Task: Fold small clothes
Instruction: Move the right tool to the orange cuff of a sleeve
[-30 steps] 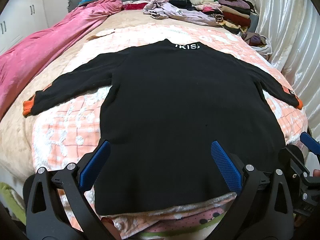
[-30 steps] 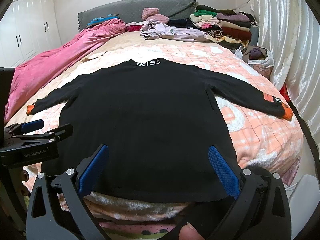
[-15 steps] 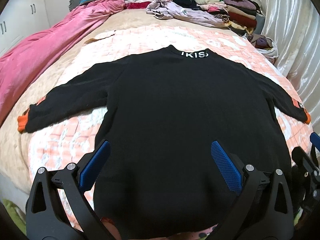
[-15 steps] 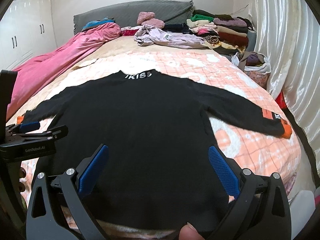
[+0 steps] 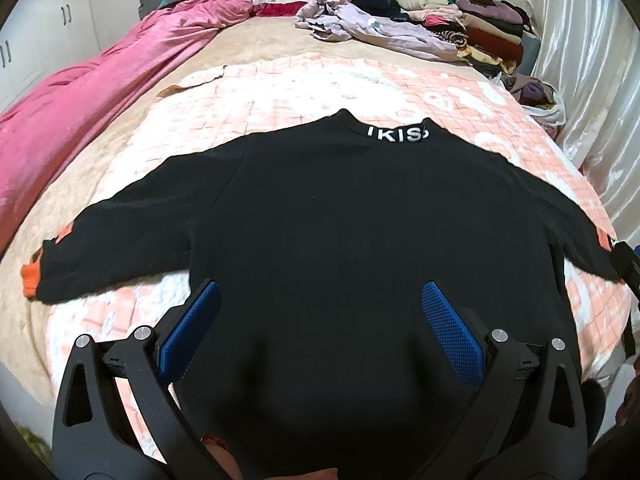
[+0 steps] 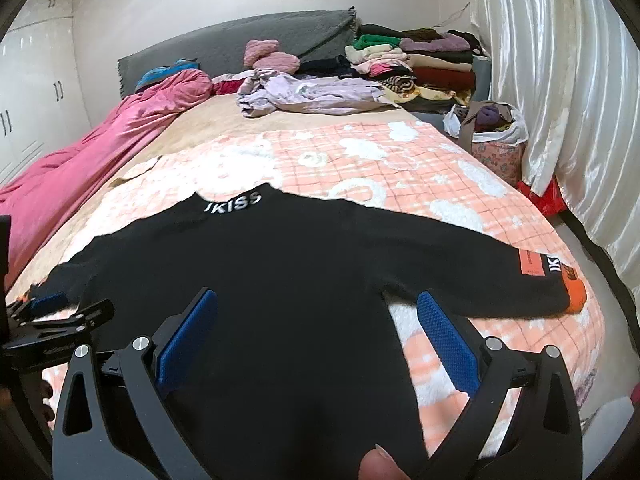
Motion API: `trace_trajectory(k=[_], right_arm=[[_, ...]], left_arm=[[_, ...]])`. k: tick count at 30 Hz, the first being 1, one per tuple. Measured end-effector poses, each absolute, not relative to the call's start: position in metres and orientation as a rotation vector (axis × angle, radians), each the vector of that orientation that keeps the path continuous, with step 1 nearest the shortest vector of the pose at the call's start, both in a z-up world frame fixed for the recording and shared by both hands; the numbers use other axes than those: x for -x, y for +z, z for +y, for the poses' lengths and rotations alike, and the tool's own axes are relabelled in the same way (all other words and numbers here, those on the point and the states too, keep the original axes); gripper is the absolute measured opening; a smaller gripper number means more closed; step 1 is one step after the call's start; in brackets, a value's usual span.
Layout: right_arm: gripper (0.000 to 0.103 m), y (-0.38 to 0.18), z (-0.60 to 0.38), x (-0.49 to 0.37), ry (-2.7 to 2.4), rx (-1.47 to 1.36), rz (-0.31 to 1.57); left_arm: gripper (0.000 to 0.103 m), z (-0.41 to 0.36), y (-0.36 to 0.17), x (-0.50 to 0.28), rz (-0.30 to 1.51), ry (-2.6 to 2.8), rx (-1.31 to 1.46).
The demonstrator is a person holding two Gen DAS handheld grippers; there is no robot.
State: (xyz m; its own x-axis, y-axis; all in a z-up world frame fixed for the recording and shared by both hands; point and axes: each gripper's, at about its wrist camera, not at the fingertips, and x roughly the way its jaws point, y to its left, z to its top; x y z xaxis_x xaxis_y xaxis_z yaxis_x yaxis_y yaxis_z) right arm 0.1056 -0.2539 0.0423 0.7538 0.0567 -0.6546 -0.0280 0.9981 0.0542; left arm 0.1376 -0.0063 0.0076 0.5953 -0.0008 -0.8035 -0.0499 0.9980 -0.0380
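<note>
Your bed [image 6: 224,136] carried a peach checked blanket [image 6: 360,160] over its near half, and on that blanket the black sweater [image 5: 360,240] lay flat with both sleeves spread wide. A pink quilt [image 5: 100,92] ran bunched along the bed's left side. Near the headboard you had a crumpled lilac garment [image 6: 312,94], and beside it a stack of folded clothes [image 6: 424,64].

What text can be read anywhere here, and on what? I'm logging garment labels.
"IKISS", first letter unclear: white letters on the collar of the black sweater.
Orange patch on its sleeve: print too small to read.
White letters beside the orange cuff: partly cut off, unreadable.
</note>
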Motion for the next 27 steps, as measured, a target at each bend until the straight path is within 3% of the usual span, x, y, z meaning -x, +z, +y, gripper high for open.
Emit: trace_trajectory(k=[9,27], right_arm=[[0.099,0.031,-0.288,-0.140,-0.012,-0.119,0.740],[0.099,0.007,-0.464,-0.151,-0.400,-0.292,0.749]], left_arm=[[0.095,-0.014,0.001,-0.172,0.956,0.024,0.051],[0.095,-0.042,-0.024,-0.211,1.003,-0.071,0.033]])
